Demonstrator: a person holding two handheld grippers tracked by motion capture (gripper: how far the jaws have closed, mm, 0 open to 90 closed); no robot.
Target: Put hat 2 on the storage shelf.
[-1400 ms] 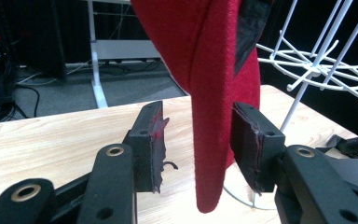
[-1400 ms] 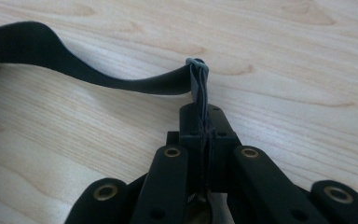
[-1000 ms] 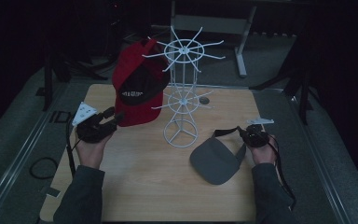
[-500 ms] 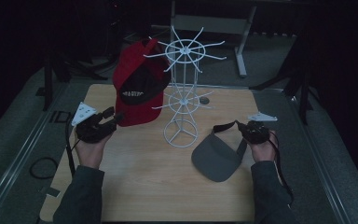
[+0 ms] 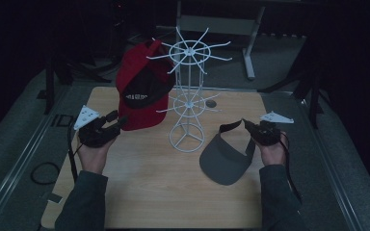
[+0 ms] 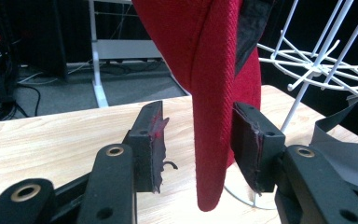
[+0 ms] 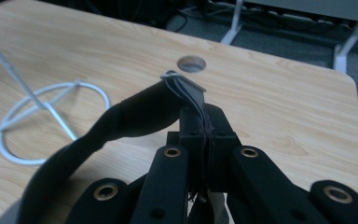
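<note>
The strap of a grey visor (image 5: pixel 226 161) is pinched in the closed right gripper (image 5: pixel 259 131) beside the white wire rack (image 5: pixel 189 96). The red cap's (image 5: pixel 142 89) brim (hanging from the rack) is straddled, untouched, by the open left gripper (image 5: pixel 112 122).

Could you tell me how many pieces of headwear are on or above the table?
2. A red cap hangs on the white wire rack, its brim between the left claw's open jaws. A grey visor lies right of the rack, its strap pinched by the right claw.
</note>
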